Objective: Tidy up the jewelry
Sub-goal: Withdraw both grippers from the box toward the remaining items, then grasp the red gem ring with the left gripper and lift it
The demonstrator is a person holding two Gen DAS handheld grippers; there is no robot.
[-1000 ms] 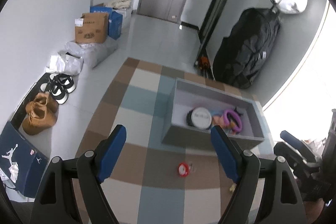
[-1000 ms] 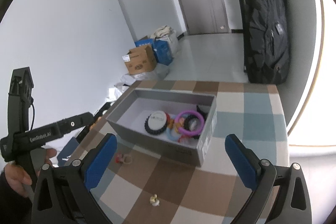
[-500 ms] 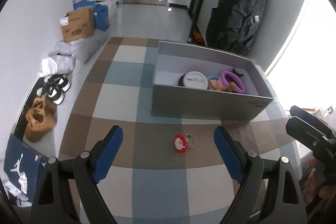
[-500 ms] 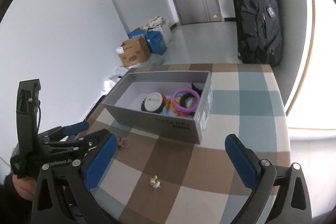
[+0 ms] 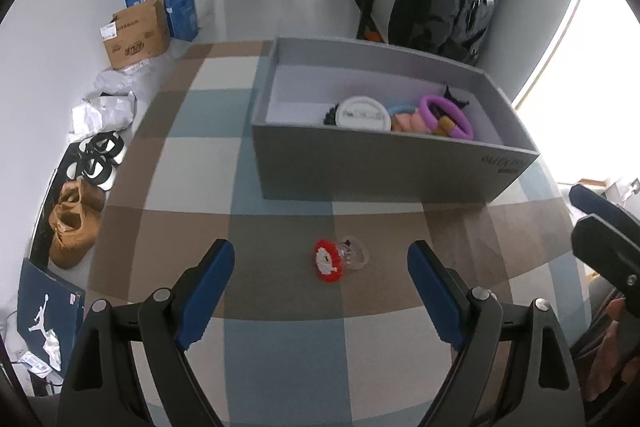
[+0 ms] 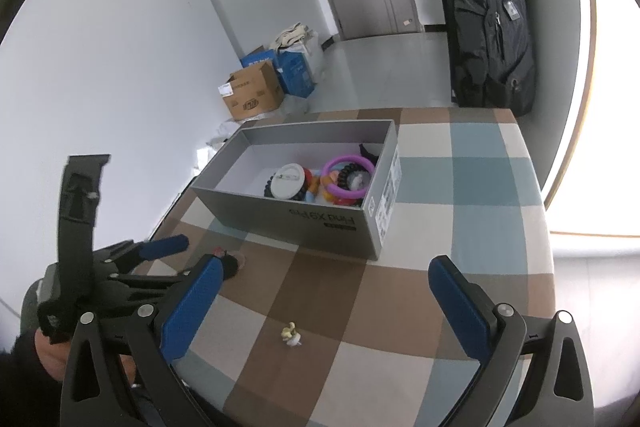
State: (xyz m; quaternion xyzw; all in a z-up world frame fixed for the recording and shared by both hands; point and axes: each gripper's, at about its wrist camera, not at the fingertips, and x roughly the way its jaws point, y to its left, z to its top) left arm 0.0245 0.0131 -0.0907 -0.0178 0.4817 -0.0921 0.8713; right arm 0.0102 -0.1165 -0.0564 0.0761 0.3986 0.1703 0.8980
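I have the left gripper (image 5: 320, 263) over the red ring (image 5: 334, 261), jaws spread wide with nothing between the pads; they have just been opening a touch further. The ring lies on the checked cloth (image 5: 280, 347), just short of the grey box (image 5: 380, 171) and apart from it. Its clear band points toward the box and the red knitted head toward me.

To do this well, I judge I should come down centred on the red head — it is soft and will take a pinch, while the clear band may skid away. I'd keep the pads level with the cloth and close slowly so the fabric does not bunch.

My right gripper (image 6: 320, 307) hangs open and empty above the small yellow charm (image 6: 292, 335), well clear of the left. The box already holds bracelets (image 5: 444, 113) at its right end.
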